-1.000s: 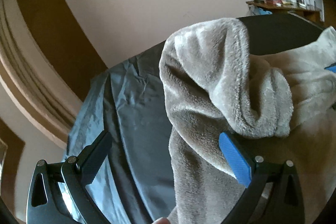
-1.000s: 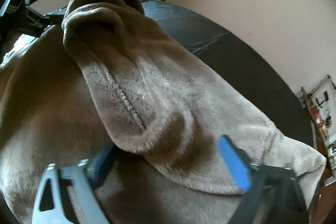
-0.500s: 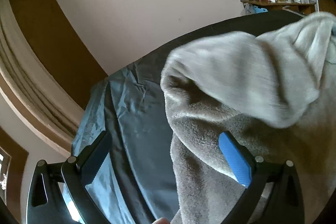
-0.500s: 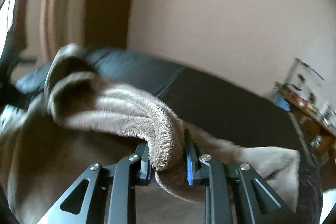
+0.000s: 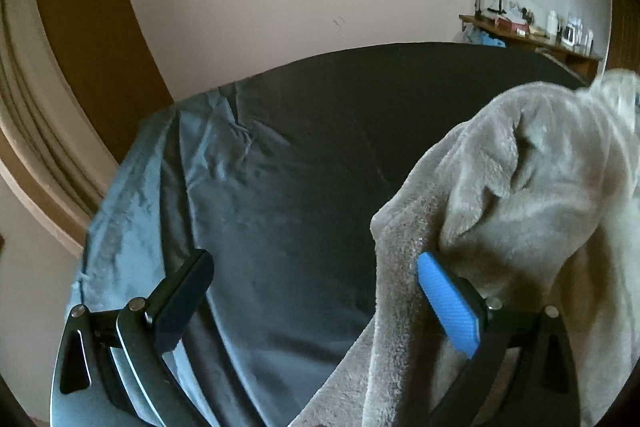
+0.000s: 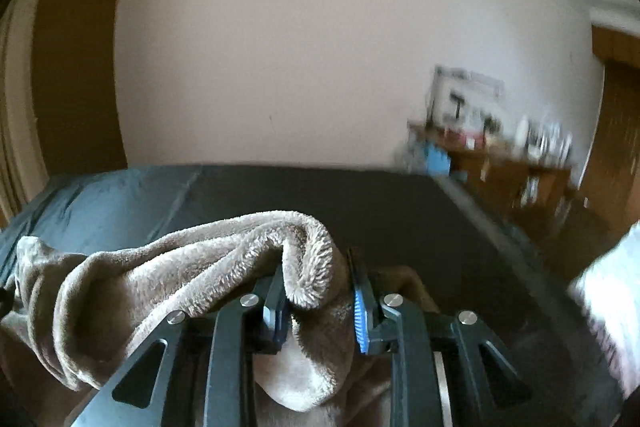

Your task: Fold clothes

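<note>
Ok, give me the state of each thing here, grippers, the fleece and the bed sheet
left gripper: jaws wide open, empty
right gripper: jaws shut on the fleece
fleece garment: bunched, one fold pinched and lifted
dark sheet: spread on the bed, wrinkled at one end

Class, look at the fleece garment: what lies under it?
Under the fleece garment lies a dark sheet over the bed. Whatever sits directly beneath the fleece is covered. The right gripper pinches one fold.

A bed (image 5: 304,155) under a dark, wrinkled sheet (image 5: 224,187) carried the beige fleece garment (image 5: 404,367), bunched at its near edge.
</note>
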The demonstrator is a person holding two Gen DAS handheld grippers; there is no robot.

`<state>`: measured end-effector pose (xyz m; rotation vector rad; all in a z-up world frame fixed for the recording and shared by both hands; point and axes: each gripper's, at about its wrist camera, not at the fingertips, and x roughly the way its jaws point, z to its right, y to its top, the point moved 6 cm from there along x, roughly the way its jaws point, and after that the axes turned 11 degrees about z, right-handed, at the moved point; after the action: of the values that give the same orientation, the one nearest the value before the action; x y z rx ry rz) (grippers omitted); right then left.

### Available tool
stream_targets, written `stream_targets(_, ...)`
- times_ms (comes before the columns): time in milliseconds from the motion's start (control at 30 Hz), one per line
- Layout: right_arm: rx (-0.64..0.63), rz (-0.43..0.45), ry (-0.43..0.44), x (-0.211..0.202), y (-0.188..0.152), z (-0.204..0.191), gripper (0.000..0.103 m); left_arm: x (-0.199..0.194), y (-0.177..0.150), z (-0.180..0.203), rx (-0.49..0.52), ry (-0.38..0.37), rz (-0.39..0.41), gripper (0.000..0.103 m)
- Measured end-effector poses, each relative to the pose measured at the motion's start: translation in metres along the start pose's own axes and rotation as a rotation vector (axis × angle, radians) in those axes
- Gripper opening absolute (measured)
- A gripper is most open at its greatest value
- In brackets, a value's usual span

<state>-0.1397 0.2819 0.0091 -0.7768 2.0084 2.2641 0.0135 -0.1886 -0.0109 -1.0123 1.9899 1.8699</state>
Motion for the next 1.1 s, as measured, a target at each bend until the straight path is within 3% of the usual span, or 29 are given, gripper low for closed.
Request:
stream_targets(67, -0.005, -0.023, 0.003, -0.001, -0.009, -0.001, 0.071, 0.006, -0.003, 0.001, -0.026, -0.037, -0.017, 0.102)
stream_targets(133, -0.009, -0.012, 0.014, -0.016, -0.015, -0.005, 0.08, 0.013, -0.007, 0.002, -0.052, -0.073, -0.035, 0.102)
stream_targets(333, 0.004, -0.011, 0.078, -0.047, -0.024, 0.004, 0.08, 0.031, -0.016, 0.004, -0.129, -0.184, -0.087, 0.102)
stream_targets(600, -0.042, -0.047, 0.183, -0.057, -0.049, -0.013, 0.08, 0.056, -0.018, 0.016, -0.182, -0.295, -0.152, 0.101)
stream_targets(700, -0.051, -0.061, 0.203, -0.058, -0.06, -0.017, 0.08, 0.056, -0.017, 0.024, -0.199, -0.335, -0.17, 0.084)
stream_targets(800, -0.051, -0.075, 0.219, -0.059, -0.069, -0.019, 0.08, 0.046, -0.016, 0.035, -0.195, -0.365, -0.16, 0.047)
stream_targets(833, -0.049, -0.075, 0.226, -0.06, -0.069, -0.02, 0.08, 0.038, -0.015, 0.042, -0.17, -0.355, -0.142, 0.042)
stream_targets(967, -0.042, -0.075, 0.251, -0.064, -0.072, -0.025, 0.08, 0.012, -0.013, 0.067, -0.042, -0.295, -0.077, 0.04)
stream_targets(1100, -0.038, -0.063, 0.28, -0.075, -0.072, -0.032, 0.08, -0.008, -0.015, 0.089, 0.01, -0.299, -0.036, 0.04)
